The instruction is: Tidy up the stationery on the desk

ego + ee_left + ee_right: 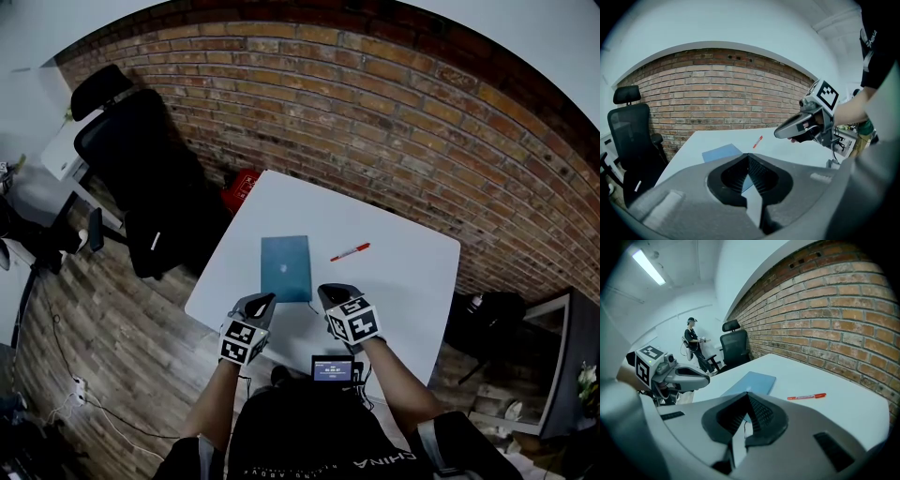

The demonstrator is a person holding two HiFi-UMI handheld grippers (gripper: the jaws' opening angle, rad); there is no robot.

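Hovering above the tabletop [412,281], the left claw [265,301] and right claw [328,293] (both closed, empty) point toward the blue notebook [286,267] and red pen [350,251].

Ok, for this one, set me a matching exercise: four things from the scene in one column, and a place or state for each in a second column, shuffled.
Things:
1. blue notebook
2. red pen
3. black office chair
4. left gripper

Place or state:
A. off the table, at its left in the head view
B. flat on the table, around its middle
C. shut, nothing between the jaws
D. on the table, to the right of the blue notebook

Pairs: 1-B, 2-D, 3-A, 4-C
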